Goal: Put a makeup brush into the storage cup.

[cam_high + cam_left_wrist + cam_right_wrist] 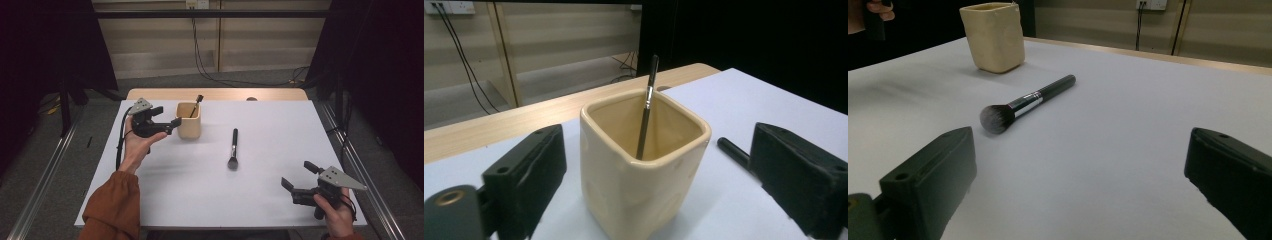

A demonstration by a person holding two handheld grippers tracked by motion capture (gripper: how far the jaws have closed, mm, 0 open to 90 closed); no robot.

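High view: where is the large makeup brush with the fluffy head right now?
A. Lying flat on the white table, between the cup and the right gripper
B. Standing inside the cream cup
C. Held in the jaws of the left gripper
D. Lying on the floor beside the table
A: the large makeup brush lies flat on the white table, apart from the cream cup, which holds a thinner brush, and untouched by the right gripper.
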